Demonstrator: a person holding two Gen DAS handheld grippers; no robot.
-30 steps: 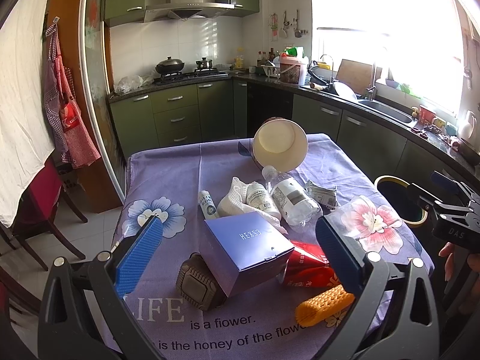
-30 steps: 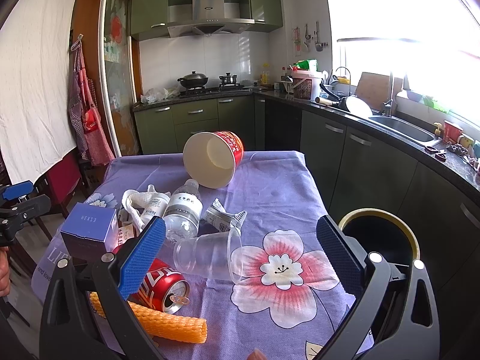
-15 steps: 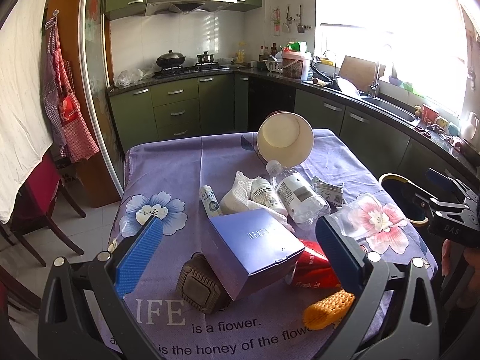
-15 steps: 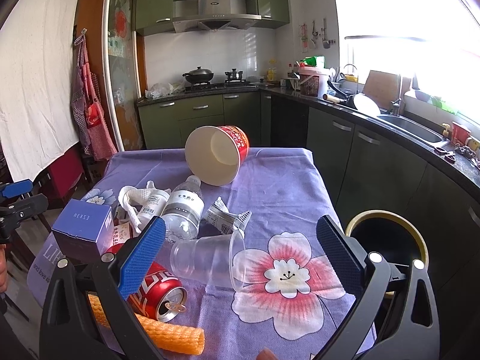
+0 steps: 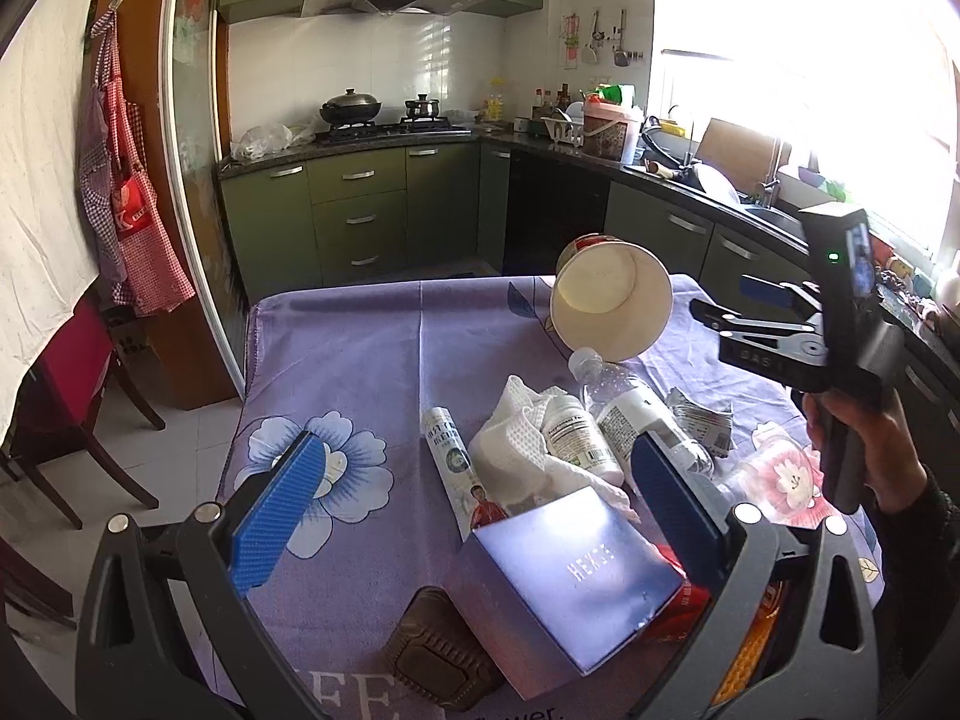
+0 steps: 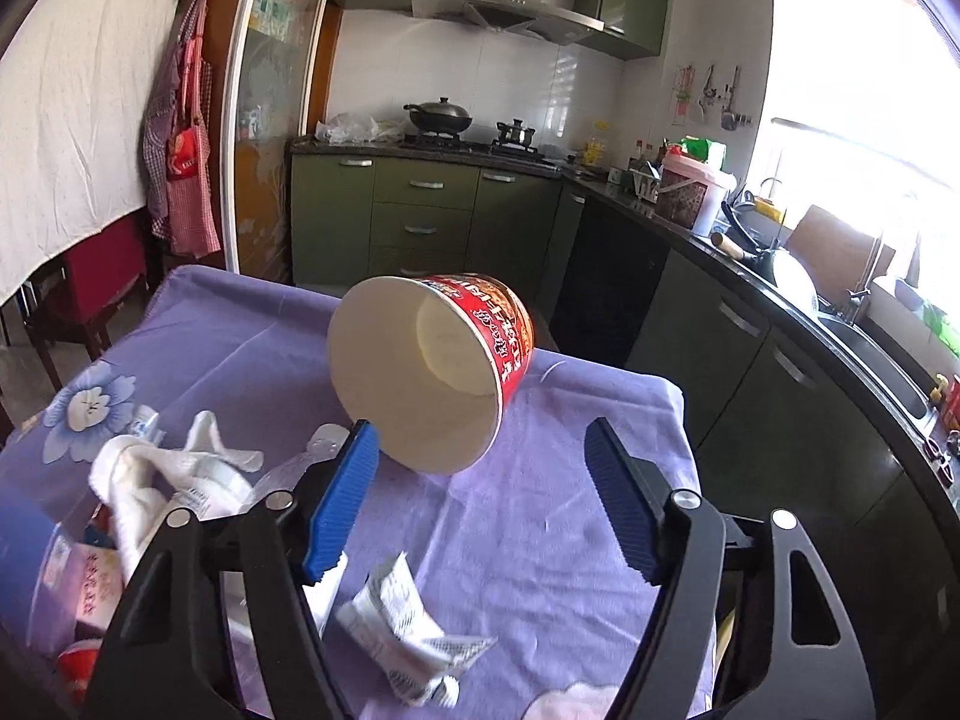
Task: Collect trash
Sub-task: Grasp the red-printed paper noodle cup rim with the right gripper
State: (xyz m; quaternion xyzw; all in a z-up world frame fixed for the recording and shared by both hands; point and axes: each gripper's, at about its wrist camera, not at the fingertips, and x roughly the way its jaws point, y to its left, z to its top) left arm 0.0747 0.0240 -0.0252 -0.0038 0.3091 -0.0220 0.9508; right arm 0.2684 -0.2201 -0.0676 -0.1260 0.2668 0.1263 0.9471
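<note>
Jaws of the right gripper (image 6: 480, 498) are seen closing, about half-wide, w/ nothing pressed between the pads; only purple tablecloth (image 6: 540, 516) shows in the gap. Jaws of the left gripper (image 5: 474, 501) are held wide, empty.

Nearest, below the right jaws' gap, a crumpled silver foil sachet (image 6: 408, 630) is lying flat. Just outside the left pad, a clear plastic water bottle (image 6: 288, 474) and a white cloth rag (image 6: 144, 480) are piled. Just beyond the pad tips, the large red-and-white paper noodle cup (image 6: 432, 372) is lying on its side, mouth toward the jaws, rim near the left pad.

Risks, as judged: if closing is finished before the cup is reached, the gap may be too narrow for its rim, and the cup would be shoved. Being round and on its side, it could be rolled toward the far table edge. A pinch on the thin paper wall could crush it or let it slip. The bottle could be nudged by the left pad's outer face.

From the left gripper's view, a blue rectangular cardboard box (image 5: 576, 570) is sitting between the jaws, nearer the right pad; a brown ribbed object (image 5: 438, 654) below. Farther off, a white pill bottle (image 5: 579, 441) sits beyond the gap. Collision btw. the two grippers is possible, since the right one (image 5: 774, 330) is held close beside the pile.
</note>
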